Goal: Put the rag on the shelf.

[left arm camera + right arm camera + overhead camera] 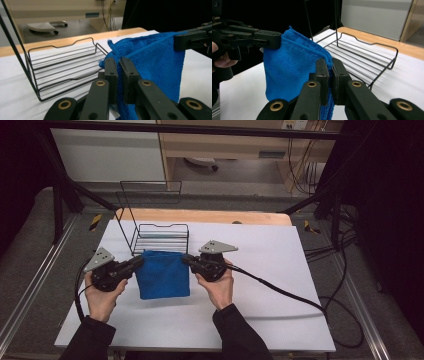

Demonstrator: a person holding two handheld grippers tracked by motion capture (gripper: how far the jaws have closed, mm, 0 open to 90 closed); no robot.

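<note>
The blue cloth [163, 273] hung just in front of the wire rack [161, 238], each top corner pinched by a hand-held gripper, left [119, 65] and right [330, 67]. Keeping both pinches level and the top edge taut would have served best above the counter [280, 260].
</note>
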